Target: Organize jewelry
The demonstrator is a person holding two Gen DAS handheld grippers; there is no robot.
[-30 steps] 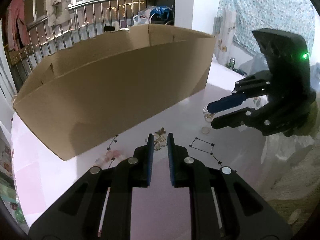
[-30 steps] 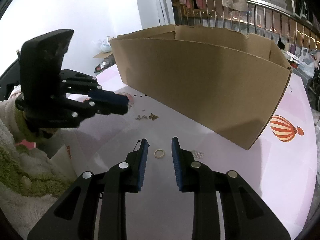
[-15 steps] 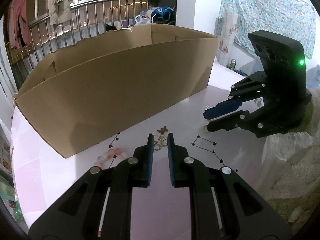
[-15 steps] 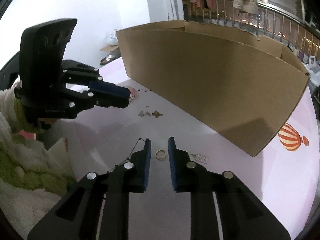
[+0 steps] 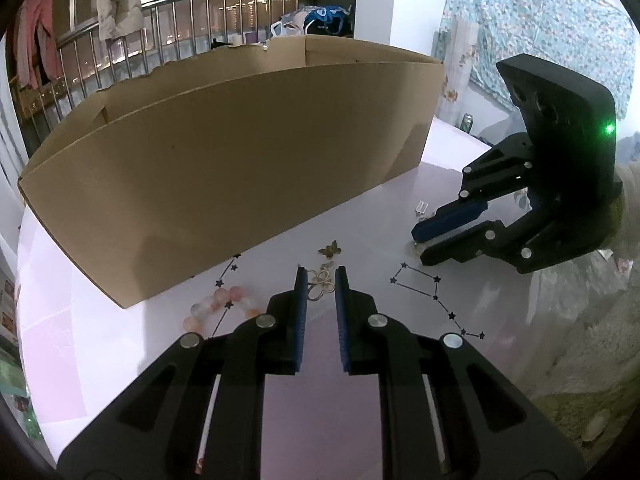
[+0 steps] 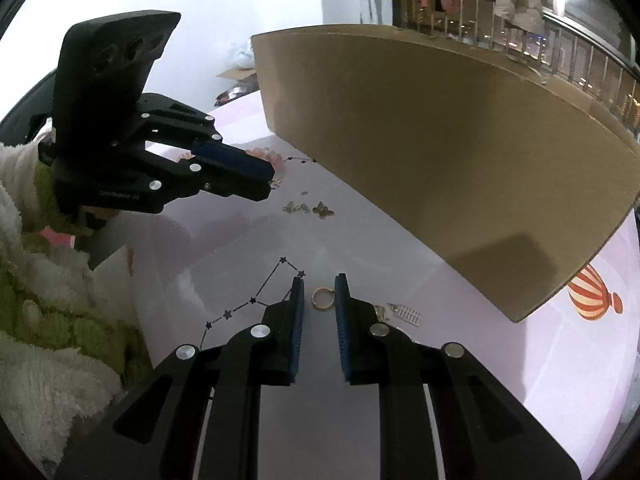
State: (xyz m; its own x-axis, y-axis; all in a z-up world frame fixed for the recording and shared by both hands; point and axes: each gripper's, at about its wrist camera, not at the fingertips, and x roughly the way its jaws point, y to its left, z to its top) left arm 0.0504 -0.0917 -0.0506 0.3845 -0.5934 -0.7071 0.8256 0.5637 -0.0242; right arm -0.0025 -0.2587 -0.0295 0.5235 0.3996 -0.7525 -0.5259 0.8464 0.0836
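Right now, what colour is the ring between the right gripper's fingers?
Gold; the ring shows best in the right wrist view.

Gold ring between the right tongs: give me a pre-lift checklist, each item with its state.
1. Gold ring centred between the right tongs: ok.
2. Pads pressing on the ring: cannot tell; small gaps seem to remain either side.
3. Ring flat on the pink table: ok.
4. Silver comb clip outside the tongs: ok.
5. Cardboard box top open to receive it: ok.
6. Left tongs away from the ring, over a gold butterfly piece: ok.
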